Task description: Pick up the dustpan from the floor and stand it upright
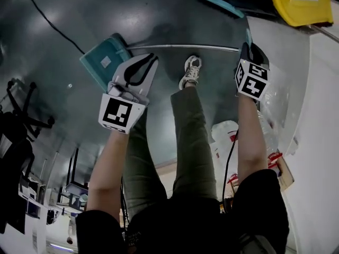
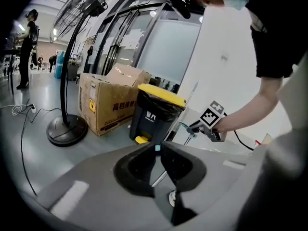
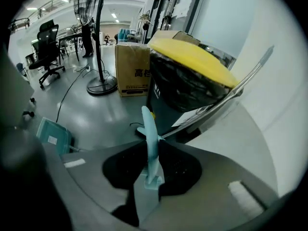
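Where you stand: glossy grey floor [image 1: 159, 15], yellow-lidded bin [image 3: 192, 61]
Your tongs: left gripper [image 2: 158, 153], right gripper [image 3: 154, 150] both clamped on dustpan handle [image 1: 185, 47]

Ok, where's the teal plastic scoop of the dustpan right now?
Head view, left side: the teal plastic scoop is just ahead of the left tool, and its thin metal handle runs right to the teal grip in the right tool.
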Demonstrator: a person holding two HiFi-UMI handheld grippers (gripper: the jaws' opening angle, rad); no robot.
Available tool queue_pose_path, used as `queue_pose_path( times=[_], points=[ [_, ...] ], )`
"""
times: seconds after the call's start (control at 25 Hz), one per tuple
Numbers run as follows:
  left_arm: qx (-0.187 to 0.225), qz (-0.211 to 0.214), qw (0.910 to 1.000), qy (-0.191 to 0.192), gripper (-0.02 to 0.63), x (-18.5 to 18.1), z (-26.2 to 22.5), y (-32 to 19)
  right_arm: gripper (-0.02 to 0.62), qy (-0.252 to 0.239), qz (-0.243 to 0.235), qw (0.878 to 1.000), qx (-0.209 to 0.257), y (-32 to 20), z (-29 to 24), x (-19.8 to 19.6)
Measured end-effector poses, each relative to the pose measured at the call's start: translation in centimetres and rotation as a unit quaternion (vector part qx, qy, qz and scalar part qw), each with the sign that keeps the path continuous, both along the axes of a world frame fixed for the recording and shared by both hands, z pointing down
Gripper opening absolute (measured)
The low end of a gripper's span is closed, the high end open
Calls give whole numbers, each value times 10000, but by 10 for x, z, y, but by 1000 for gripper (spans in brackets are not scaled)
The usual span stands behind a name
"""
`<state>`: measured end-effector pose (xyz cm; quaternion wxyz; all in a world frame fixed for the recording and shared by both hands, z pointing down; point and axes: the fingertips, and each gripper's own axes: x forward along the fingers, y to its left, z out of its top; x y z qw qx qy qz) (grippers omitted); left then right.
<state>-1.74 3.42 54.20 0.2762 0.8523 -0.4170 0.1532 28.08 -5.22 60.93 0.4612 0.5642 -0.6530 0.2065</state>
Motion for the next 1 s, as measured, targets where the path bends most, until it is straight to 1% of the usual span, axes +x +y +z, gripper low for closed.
queue_pose_path(
  times=[0.2,0.44,0.72,0.92,1.0],
  points=[
    [374,-36,9993,93,56,-6,-47,-11,69,275,-71,9993,226,-5,-54,4],
    [453,-5,9986,289,54,-5,-88,-8,72,637,-78,9966,511,-9,-110,19],
    [425,105,9984,350,54,14,-125,-4,77,957,121,9936,580,-10,-159,63],
    [551,118,9973,462,54,30,-151,-13,80,1178,203,9905,683,-16,-184,97],
    [720,192,9962,450,54,39,-158,-17,81,1341,149,9882,728,-20,-197,108]
  ],
)
